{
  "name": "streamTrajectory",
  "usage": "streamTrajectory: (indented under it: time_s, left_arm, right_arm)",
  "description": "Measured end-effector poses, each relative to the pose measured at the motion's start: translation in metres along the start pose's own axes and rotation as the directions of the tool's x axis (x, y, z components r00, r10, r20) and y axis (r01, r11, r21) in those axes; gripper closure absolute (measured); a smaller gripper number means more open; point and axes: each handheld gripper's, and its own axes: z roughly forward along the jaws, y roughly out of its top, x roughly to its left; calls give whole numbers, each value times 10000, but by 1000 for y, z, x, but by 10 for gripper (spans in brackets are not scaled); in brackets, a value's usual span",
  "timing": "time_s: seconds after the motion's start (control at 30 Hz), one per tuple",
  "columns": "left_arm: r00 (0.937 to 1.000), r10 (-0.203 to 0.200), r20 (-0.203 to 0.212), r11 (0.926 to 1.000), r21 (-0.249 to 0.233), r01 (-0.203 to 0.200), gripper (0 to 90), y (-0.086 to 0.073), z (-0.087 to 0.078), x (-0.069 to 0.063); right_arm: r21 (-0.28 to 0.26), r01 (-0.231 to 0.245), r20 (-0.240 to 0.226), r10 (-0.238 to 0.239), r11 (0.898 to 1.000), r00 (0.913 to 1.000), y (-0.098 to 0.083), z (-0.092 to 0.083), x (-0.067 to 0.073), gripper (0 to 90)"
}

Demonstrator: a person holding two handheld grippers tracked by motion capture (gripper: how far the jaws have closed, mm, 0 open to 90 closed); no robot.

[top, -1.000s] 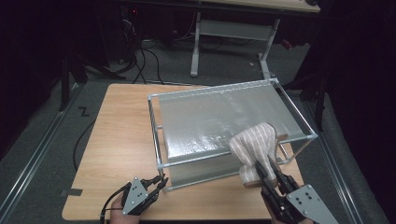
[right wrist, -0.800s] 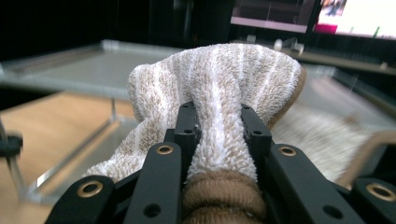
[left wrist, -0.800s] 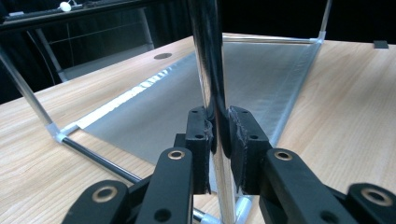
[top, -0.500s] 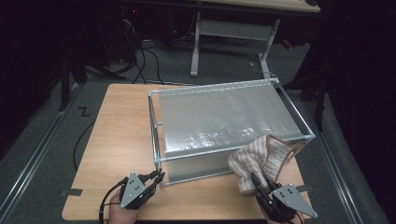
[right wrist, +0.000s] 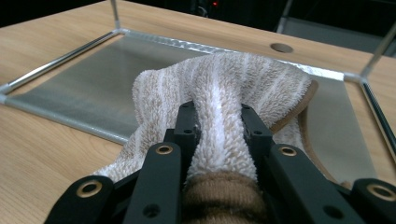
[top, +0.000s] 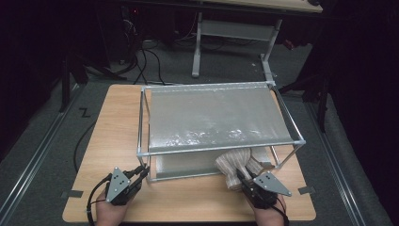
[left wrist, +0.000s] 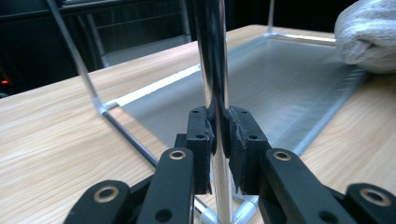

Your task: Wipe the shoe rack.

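No labels I can read anywhere, just the left tool (left wrist: 218,135) clenched on the rack's post (left wrist: 211,56) and the right tool (right wrist: 217,123) grasping a striped towel (right wrist: 224,84), probably resting on the bench (top: 113,122).

My rack (top: 221,149) stands mid-table (top: 113,122); my left gripper (top: 142,172) sits at its near-left post (left wrist: 212,70), the towel (top: 235,165) at its near-right corner.

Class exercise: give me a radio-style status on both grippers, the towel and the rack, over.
Left gripper shut on rack's front corner post. Right gripper shut on striped towel, low at rack's open front. Nothing blocking lower shelf.
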Motion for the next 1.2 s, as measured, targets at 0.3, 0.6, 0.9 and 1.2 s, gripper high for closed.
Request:
streamTrajectory:
  time_s: [0.3,0.6,0.9,1.2]
  left_arm:
    - [9982,18,-594,9994,337,2,787,-4,-17,21]
    - [9963,-179,-843,9997,125,190,788,-10,-23,27]
    - [9923,-520,-1120,9986,57,530,792,-13,-27,35]
    - [9906,-443,-1294,9989,97,460,791,-13,-29,34]
  right_arm:
    - [-39,380,559,-378,9993,9977,-6,-5,-6,733]
    - [-428,117,2275,-17,9990,9738,-11,-34,-46,733]
    - [-737,339,2807,-118,9967,9597,1,-30,-61,735]
    - [-781,321,2651,-103,9964,9642,12,-10,-72,735]
